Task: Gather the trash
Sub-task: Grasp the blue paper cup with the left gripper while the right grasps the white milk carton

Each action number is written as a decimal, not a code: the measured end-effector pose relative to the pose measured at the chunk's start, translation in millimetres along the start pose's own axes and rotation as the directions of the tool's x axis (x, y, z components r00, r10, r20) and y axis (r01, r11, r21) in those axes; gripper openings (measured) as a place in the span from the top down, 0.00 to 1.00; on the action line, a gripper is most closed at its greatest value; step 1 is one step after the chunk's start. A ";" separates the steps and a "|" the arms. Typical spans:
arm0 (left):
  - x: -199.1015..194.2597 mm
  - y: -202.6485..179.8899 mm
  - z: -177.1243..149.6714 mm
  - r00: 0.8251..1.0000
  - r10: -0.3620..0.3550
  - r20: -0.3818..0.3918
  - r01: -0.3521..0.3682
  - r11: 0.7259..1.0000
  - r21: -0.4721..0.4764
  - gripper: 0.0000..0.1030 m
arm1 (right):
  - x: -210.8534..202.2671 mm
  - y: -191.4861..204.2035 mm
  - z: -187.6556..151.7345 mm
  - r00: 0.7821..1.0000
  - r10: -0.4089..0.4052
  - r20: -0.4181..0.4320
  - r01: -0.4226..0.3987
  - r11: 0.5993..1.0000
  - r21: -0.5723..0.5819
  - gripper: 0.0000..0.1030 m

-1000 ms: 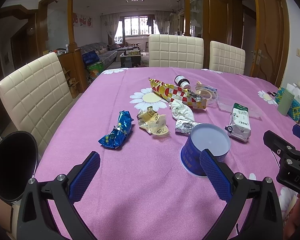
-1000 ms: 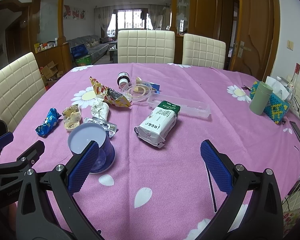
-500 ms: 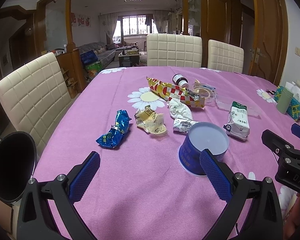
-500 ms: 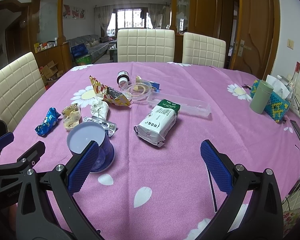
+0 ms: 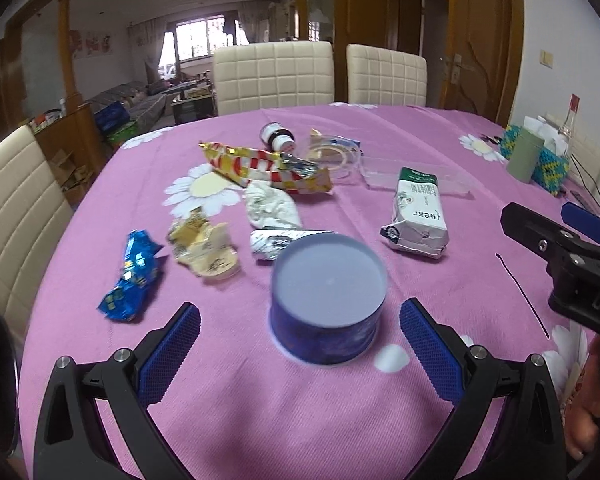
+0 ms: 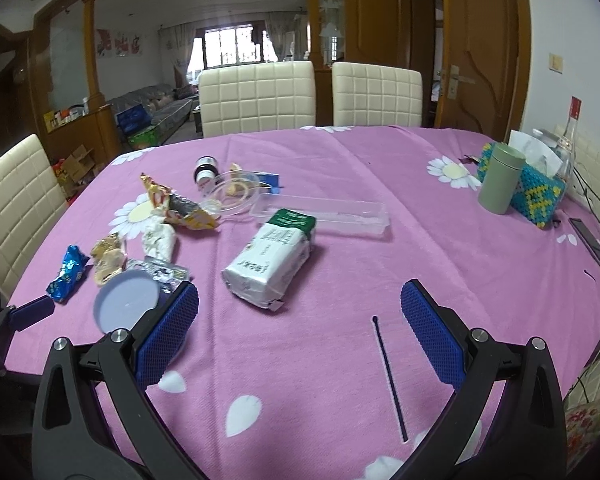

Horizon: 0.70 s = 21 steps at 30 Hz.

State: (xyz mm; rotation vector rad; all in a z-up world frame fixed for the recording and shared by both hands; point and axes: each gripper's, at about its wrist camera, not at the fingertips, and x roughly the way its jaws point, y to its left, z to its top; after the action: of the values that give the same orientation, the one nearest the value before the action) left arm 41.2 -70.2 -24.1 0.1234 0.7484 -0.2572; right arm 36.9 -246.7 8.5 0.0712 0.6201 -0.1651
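With our left hand-held gripper point(image 5: 300, 328) spread wide, we should centre its pads around the blue tub point(image 5: 327, 298) before squeezing gently.

The tablecloth point(image 5: 300, 412) is pink-purple with white daisies. A blue tub point(image 5: 326, 304) has a pale lid. Wrappers: shiny blue point(image 5: 134, 278), red-yellow-white checked point(image 5: 260, 166), and a white pack point(image 5: 418, 210) topped green. A blurred wrapper point(image 5: 204, 244) looks yellowish.

Blue tub point(image 5: 327, 300) fronts wrappers point(image 5: 204, 246) (bare cloth point(image 6: 460, 264) rightward).
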 end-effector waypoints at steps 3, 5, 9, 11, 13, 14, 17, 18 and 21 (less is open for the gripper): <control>24.7 -9.2 7.6 0.998 0.008 -0.070 -0.007 1.000 0.014 0.05 | 9.2 -6.5 1.5 1.000 -0.013 -0.016 0.013 1.000 0.006 0.03; 39.8 -13.0 9.7 0.995 -0.006 -0.104 0.008 1.000 0.015 0.05 | 16.3 -10.3 2.3 0.999 -0.013 -0.031 0.013 1.000 0.013 0.03; 55.3 -8.5 12.8 0.993 -0.019 -0.120 0.014 0.999 -0.040 0.09 | 33.8 -8.7 2.8 0.997 0.001 -0.074 -0.001 1.000 0.004 0.03; 54.3 -3.4 14.8 0.994 -0.021 -0.107 0.015 0.998 -0.061 0.28 | 43.5 -4.2 3.5 0.996 0.022 -0.087 -0.023 1.000 -0.011 0.03; 52.7 2.2 14.4 0.993 -0.020 -0.113 0.012 0.997 -0.075 0.28 | 54.9 3.3 4.6 0.994 0.036 -0.107 -0.039 0.999 -0.032 0.03; 52.1 5.6 14.3 0.993 -0.025 -0.111 0.016 0.996 -0.087 0.28 | 60.8 7.2 5.0 0.992 0.047 -0.118 -0.052 0.998 -0.040 0.03; 48.2 16.6 13.2 0.995 0.006 -0.101 -0.017 0.995 -0.103 0.28 | 78.7 18.1 9.7 0.984 0.079 -0.161 -0.087 0.995 -0.042 0.03; 45.3 20.5 13.0 0.995 0.026 -0.092 -0.036 0.994 -0.107 0.28 | 83.6 21.7 11.6 0.982 0.089 -0.168 -0.098 0.994 -0.042 0.03; 36.0 34.2 14.0 0.995 0.078 -0.067 -0.086 0.989 -0.123 0.28 | 101.8 35.5 16.1 0.975 0.089 -0.203 -0.104 0.993 -0.062 0.03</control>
State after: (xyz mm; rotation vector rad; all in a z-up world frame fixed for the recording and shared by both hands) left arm 85.1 -46.8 -37.9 0.0428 0.8168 -0.1279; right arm 133.9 -227.1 -37.2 0.0480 0.8211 -0.0410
